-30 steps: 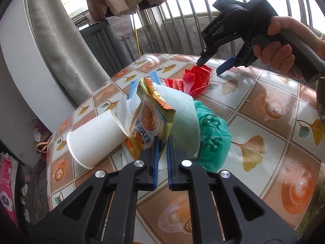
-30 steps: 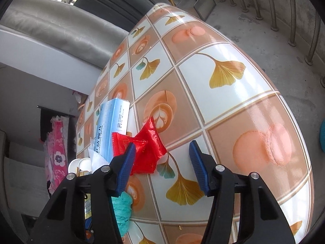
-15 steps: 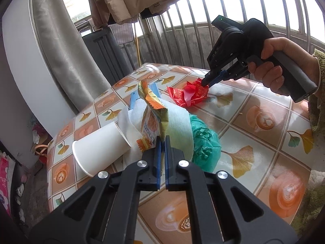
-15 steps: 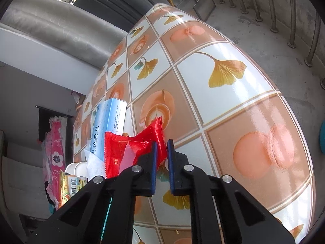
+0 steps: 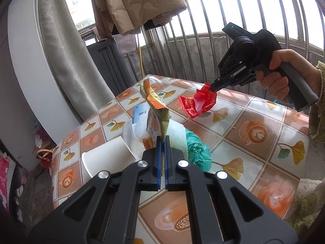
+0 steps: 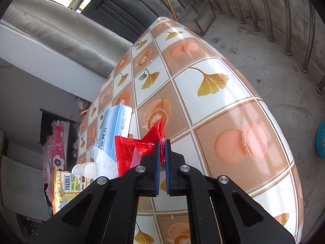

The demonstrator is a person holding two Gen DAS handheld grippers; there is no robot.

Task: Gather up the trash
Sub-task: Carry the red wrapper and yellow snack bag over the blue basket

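Dangling crumpled red wrapper [image 5: 200, 101], glossy, torn, translucent pink inside.

A home balcony, enclosed by curved metal window bars [image 5: 205, 34] above a rough concrete floor [image 6: 264, 46]. A padded beige jacket [image 5: 130, 4] hung up to air, a grey curtain [image 5: 67, 57] drawn beside a white wall. Surface [image 5: 254, 126] covered in glossy oilcloth printed with ginkgo leaves and coffee cups. Pink floral fabric [image 6: 56, 142] and household clutter heaped below.
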